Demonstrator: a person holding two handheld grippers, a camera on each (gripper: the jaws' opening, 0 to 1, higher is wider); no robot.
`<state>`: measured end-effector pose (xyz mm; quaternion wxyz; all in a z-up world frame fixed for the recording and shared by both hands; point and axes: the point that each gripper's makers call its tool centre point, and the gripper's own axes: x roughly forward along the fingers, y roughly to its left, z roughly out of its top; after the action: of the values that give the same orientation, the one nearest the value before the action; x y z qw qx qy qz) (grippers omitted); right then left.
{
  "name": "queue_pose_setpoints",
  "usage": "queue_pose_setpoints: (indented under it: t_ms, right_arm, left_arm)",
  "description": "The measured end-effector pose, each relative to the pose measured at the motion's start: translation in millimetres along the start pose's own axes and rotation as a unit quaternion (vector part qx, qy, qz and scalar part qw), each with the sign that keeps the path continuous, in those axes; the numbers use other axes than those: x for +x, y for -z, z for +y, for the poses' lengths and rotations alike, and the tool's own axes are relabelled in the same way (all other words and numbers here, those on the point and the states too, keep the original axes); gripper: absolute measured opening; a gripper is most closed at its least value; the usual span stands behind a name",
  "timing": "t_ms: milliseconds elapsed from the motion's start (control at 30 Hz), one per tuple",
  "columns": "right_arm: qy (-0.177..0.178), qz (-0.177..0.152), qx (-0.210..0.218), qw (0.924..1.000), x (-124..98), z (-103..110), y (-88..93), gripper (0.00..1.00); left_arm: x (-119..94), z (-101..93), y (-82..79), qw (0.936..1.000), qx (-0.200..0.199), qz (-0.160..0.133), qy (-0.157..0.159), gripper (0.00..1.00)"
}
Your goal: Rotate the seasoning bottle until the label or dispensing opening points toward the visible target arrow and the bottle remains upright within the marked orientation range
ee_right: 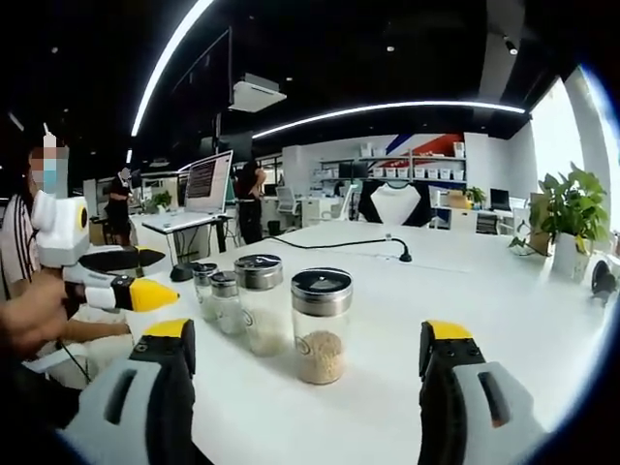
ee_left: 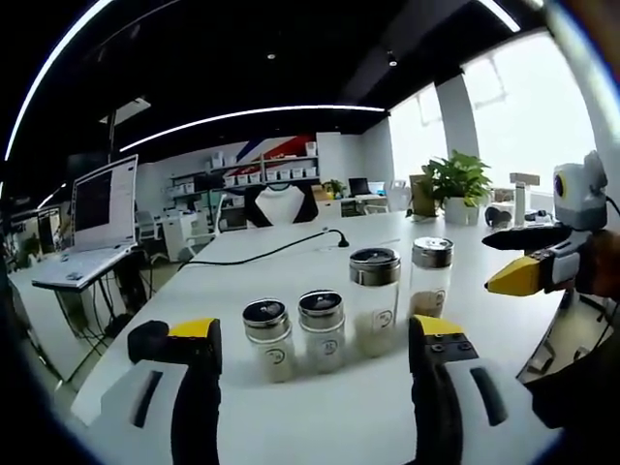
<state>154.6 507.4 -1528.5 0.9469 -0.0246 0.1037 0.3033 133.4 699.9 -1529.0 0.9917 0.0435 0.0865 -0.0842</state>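
A: Seasoning bottles stand in a row of four on the white table (ee_left: 291, 407), all upright. In the left gripper view, going left to right: a short bottle (ee_left: 268, 337) with a dark lid, a second short bottle (ee_left: 322, 328) touching it or just beside it, a taller bottle (ee_left: 374, 299) with pale grains in the bottom, and a fourth bottle (ee_left: 430, 276) with tan seasoning.

B: And the claws?

A: The left gripper (ee_left: 320, 341) hangs spread wide, its yellow-tipped jaws flanking the row and holding nothing. The right gripper (ee_left: 513, 260) enters from the right of the fourth bottle, above the table; its jaws also look parted and empty.

B: From the other side?

A: In the right gripper view the left gripper (ee_right: 145, 279) pokes in at the far left, beside the two short bottles (ee_right: 215, 291). Next along the row comes a tall bottle (ee_right: 260, 302), then the nearest bottle (ee_right: 322, 325), with tan seasoning in its base, standing apart from the others. The right gripper (ee_right: 308, 347) is wide open around it without touching.

B: Any arrow or marks?

A: I cannot tell; none can be made out on the table. Behind the row a black cable (ee_right: 339, 244) runs across the top, and a potted plant (ee_right: 567, 218) sits at the far right edge.
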Motion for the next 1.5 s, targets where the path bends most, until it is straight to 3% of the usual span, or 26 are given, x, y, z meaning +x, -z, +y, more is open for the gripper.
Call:
queue_pose_setpoints:
  t_ms: [1500]
  right_arm:
    - [-0.005,0.004,0.001,1.0,1.7,-1.0,-1.6,0.97]
  left_arm:
    - [-0.5,-0.1,3.6,1.0,0.002,0.008,-0.003,0.85]
